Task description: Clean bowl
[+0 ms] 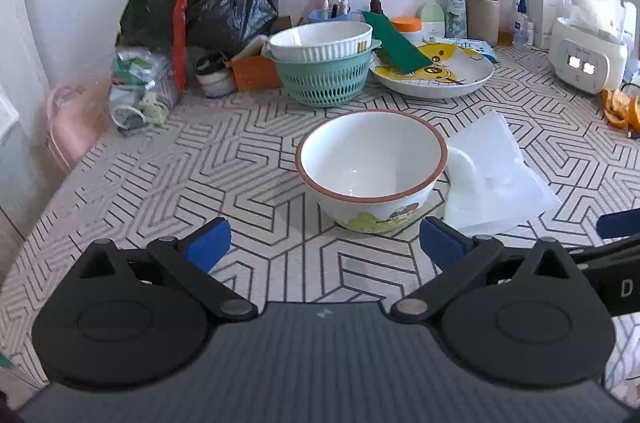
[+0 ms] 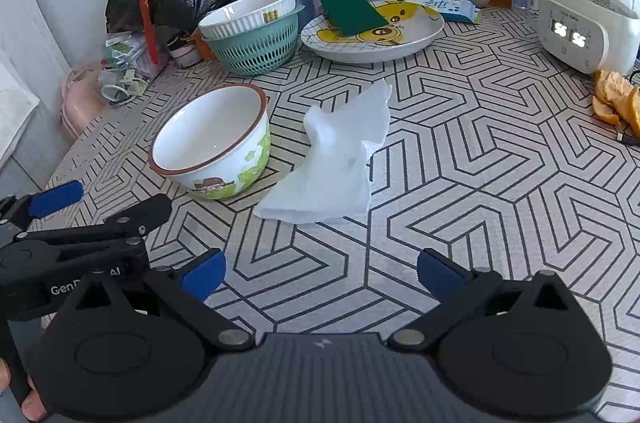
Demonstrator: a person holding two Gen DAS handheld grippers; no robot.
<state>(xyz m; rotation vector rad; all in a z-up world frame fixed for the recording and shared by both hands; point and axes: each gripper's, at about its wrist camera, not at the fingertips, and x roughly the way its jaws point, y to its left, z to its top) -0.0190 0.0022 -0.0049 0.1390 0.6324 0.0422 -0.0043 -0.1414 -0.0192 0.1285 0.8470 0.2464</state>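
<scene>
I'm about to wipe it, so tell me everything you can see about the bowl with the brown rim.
The bowl is deep and round, looks like glazed ceramic, white inside with a thin brown rim. Its outer wall carries green cartoon scenery and a small brown figure. It stands upright and empty on the patterned table, inside looking clean with only light glints. A crumpled white tissue lies just to its right, at or near its base. Neither tool touches it.

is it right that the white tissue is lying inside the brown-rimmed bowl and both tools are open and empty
Not quite. The white tissue lies on the table beside the brown-rimmed bowl, not inside it; the right wrist view shows the bowl empty. The rest holds: the left tool and the right tool are both open and empty.
</scene>
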